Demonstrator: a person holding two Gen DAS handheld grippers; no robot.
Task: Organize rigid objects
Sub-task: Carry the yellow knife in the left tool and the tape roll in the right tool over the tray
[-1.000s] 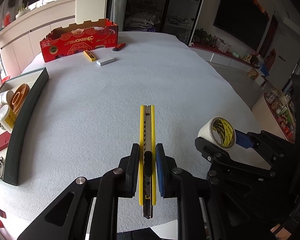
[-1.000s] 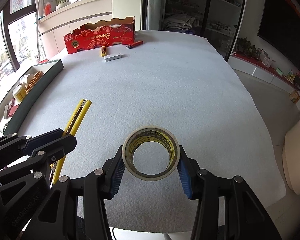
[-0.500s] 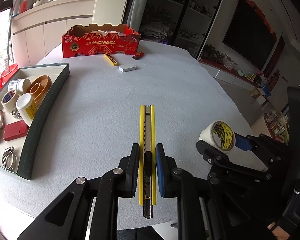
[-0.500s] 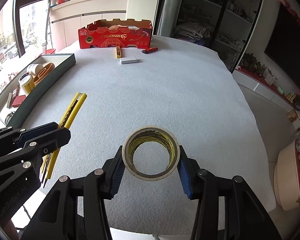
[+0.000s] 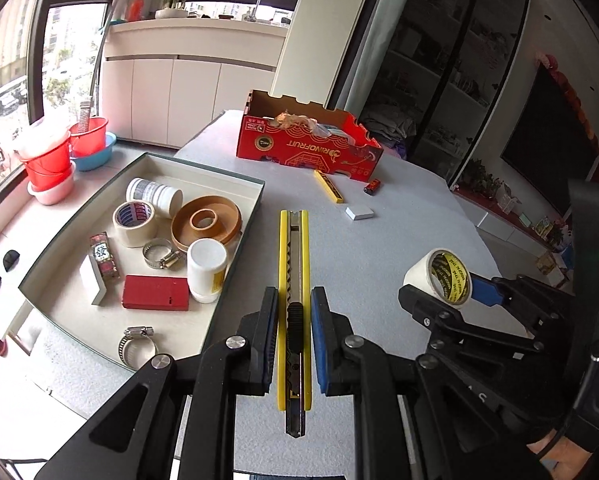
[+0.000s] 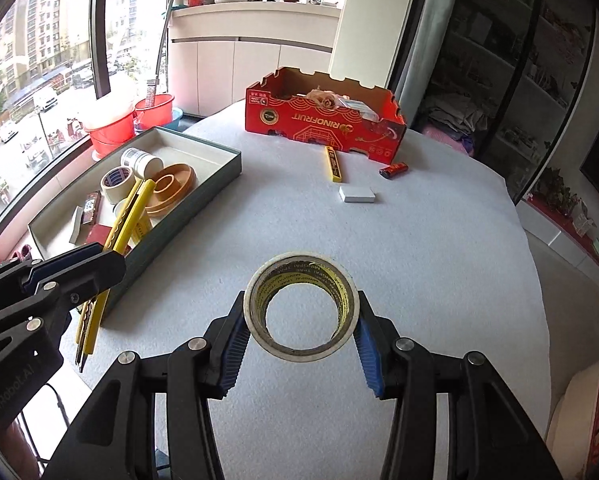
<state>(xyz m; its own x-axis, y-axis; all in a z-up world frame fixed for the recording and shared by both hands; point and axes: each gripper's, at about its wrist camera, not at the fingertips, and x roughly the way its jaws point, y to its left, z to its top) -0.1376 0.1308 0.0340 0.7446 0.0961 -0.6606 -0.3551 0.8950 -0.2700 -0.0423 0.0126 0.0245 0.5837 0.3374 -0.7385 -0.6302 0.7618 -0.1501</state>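
2 loads are carried at once, apparently to save a trip: the left gripper (image 5: 294, 326) pinches a yellow plastic utility knife (image 5: 294, 276) lengthwise, the right gripper (image 6: 301, 330) squeezes a cream tape roll (image 6: 301, 306) across its sides, both above the grey felt table (image 6: 419, 248) beside the dark-walled sorting tray (image 5: 235, 280).

The right hand-held gripper (image 6: 301, 346) clamps a roll of tape (image 6: 301, 307) above the grey tabletop (image 6: 419, 248). At left, the left hand-held gripper (image 6: 65, 276) grips a yellow utility knife (image 6: 129, 220) beside the green tray (image 6: 203, 188); a red cardboard box (image 6: 323, 124) sits beyond.
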